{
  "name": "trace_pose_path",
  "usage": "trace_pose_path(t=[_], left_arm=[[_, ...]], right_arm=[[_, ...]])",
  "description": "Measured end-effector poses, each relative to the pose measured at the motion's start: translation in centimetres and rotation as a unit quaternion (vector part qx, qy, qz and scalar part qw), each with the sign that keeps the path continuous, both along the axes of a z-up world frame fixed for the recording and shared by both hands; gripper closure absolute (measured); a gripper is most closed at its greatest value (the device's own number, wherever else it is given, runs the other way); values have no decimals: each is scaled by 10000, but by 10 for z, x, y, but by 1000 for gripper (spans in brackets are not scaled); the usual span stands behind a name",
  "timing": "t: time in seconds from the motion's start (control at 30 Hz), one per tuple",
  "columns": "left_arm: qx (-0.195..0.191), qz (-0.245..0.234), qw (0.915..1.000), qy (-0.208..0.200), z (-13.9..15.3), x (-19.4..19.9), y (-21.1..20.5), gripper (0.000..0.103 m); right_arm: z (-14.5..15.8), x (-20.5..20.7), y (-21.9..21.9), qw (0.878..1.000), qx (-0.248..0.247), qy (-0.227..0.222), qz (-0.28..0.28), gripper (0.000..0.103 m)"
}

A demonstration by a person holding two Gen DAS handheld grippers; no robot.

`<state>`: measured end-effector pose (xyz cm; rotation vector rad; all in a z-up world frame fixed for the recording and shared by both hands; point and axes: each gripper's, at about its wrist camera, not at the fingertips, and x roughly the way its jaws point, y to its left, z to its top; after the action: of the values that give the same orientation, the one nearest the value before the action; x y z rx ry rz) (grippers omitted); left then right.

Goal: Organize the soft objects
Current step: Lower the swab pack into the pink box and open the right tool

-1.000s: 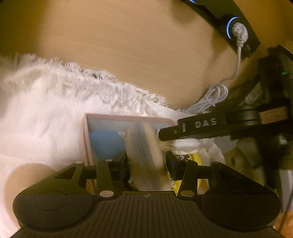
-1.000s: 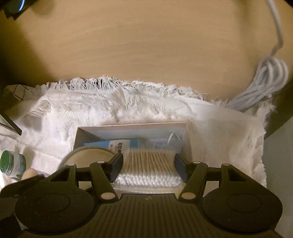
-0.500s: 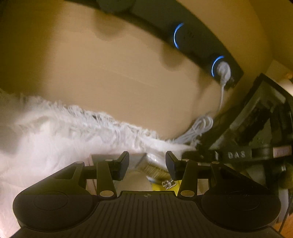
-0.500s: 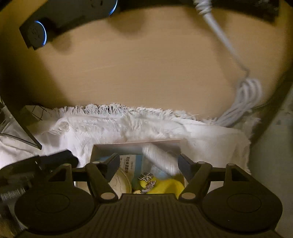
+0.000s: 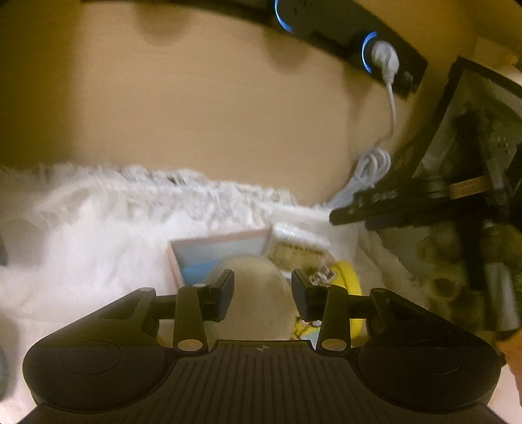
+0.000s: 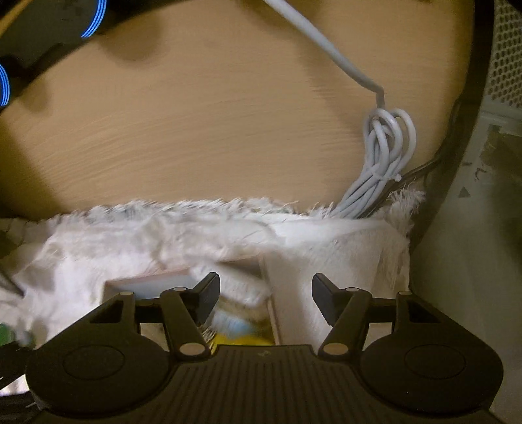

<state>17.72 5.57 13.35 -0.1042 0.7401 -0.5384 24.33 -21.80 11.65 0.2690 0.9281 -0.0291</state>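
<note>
A pink-rimmed box (image 5: pixel 215 238) sits on a white fringed cloth (image 5: pixel 98 234). It holds a cotton swab pack (image 5: pixel 297 248), a round cream pad (image 5: pixel 254 293) and a yellow item (image 5: pixel 349 280). My left gripper (image 5: pixel 262 290) hovers over the box with its jaws closing. The cream pad shows below between them, and the pads do not press on it. My right gripper (image 6: pixel 264 293) hangs over the box's right wall (image 6: pixel 270 313), jaws closing, with nothing gripped. The swab pack (image 6: pixel 241 287) is blurred beside its left finger.
A black power strip (image 5: pixel 326 29) with blue rings runs along the wooden wall, with a white plug (image 5: pixel 385 58) in it. A coiled white cable (image 6: pixel 381 163) hangs at the cloth's right end. A dark mesh rack (image 5: pixel 473 130) stands at the right. A green jar (image 6: pixel 6 336) is at the left edge.
The swab pack stood between the right gripper's fingers a second ago; now it lies in the box, free. Both grippers have pulled back upward, and the right one has shifted to the right.
</note>
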Motion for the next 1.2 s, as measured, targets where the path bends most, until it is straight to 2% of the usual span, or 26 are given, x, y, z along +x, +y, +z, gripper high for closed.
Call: trace_pose_path(t=[0.07, 0.1, 0.23, 0.37, 0.5, 0.6, 0.73, 0.87, 1.0, 1.1, 1.2], left_arm=[[144, 85, 9998, -60, 3, -1, 3, 60], [196, 99, 9998, -36, 3, 1, 5, 60], [290, 67, 9995, 59, 0, 9, 5, 61], [227, -54, 9994, 271, -9, 19, -4, 61], [133, -233, 9994, 197, -15, 25, -18, 61], [-28, -590, 9974, 418, -22, 33, -31, 62], [123, -966, 9940, 491, -28, 29, -47, 66], [-8, -704, 9970, 320, -11, 19, -25, 66], [392, -222, 9989, -109, 3, 16, 0, 66], [379, -123, 9991, 150, -6, 25, 5, 66], [465, -387, 9978, 263, -16, 24, -7, 65]], right_arm=[[-12, 11, 0, 9998, 124, 121, -40, 44], [-16, 15, 0, 9996, 212, 206, -30, 51], [-27, 21, 14, 9937, 863, 591, 408, 66], [-25, 13, 34, 9889, 851, 757, 959, 66], [-31, 12, 36, 9877, 786, 992, 916, 67], [-31, 12, 32, 9870, 848, 1053, 869, 68], [-32, 12, 34, 9863, 763, 1166, 888, 68], [-21, 3, 24, 9875, 866, 1022, 830, 68], [-6, -2, 14, 9914, 763, 801, 699, 68], [-11, 1, 14, 9927, 722, 823, 514, 68], [-24, 0, 19, 9908, 852, 946, 450, 68]])
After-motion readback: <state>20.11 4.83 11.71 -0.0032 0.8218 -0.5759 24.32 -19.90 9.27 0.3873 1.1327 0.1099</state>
